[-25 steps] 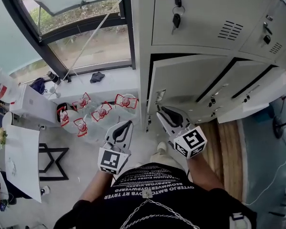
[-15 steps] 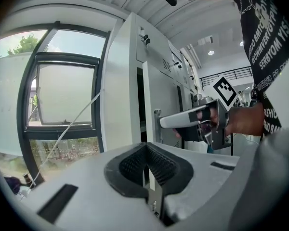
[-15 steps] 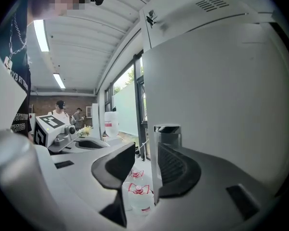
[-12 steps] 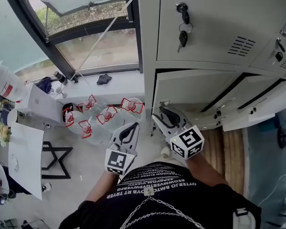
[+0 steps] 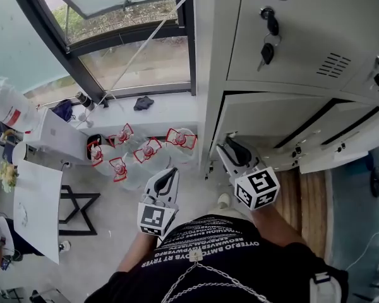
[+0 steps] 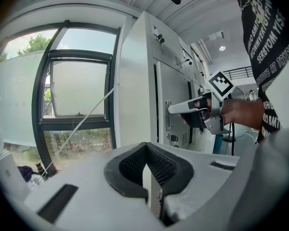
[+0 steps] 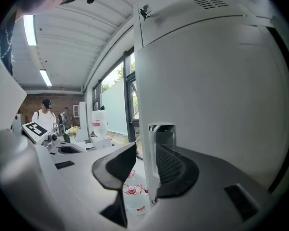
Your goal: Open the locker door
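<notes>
The grey lower locker door stands slightly ajar, with a dark gap along its top and left edge. My right gripper is at that left edge. In the right gripper view its jaws straddle the door edge and the chrome handle and are closing. The right pad lies by the handle, and a gap shows beside the left pad. My left gripper hangs apart to the left of the locker, shut and empty. The left gripper view shows the right gripper at the handle.
The upper locker door has keys hanging in its lock. Neighbouring lower doors stand open at the right. Several water bottles with red handles sit on the floor under the window. A person stands far behind.
The head view has shifted, so the lockers sit further right and lower. The right gripper stays at the door's left edge, and the left gripper keeps its place beside it.
</notes>
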Demonstrator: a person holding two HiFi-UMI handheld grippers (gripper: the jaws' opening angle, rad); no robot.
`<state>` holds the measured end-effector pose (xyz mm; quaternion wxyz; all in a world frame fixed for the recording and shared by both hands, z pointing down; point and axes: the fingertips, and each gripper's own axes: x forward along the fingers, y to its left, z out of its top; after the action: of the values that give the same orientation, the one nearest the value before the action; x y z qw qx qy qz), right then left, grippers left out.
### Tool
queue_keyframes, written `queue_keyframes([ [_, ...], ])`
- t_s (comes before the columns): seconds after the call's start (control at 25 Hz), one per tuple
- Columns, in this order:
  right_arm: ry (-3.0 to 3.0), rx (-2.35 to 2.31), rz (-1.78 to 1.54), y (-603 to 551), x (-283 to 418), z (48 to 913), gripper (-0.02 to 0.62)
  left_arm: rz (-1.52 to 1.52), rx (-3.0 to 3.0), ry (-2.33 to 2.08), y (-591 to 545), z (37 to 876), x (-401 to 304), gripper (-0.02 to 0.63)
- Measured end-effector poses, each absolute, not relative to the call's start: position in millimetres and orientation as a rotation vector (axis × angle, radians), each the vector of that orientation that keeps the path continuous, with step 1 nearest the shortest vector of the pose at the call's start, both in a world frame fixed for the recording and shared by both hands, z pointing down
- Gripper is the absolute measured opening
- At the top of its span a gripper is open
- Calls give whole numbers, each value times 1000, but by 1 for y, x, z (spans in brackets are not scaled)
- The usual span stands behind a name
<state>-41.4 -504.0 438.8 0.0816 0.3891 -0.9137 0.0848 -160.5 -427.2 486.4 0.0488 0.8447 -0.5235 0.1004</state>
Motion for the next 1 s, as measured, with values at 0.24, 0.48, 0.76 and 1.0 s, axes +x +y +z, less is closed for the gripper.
queue_keyframes([
  [0.24, -2702, 1190, 251, -513, -46, 442, 132, 317, 2586, -1578, -418, 487, -168, -6],
  [0.48, -2665, 1252, 230, -515, -54, 445, 136, 327, 2626, -1566, -403, 480, -170, -6],
  [0.76, -2626, 1354, 233, -500, -43, 446, 117, 345, 2617, -1559, -377, 484, -186, -6],
  [1.0, -2603, 1380, 222, -476, -34, 445, 100, 356, 2662, -1485, -356, 489, -182, -6],
])
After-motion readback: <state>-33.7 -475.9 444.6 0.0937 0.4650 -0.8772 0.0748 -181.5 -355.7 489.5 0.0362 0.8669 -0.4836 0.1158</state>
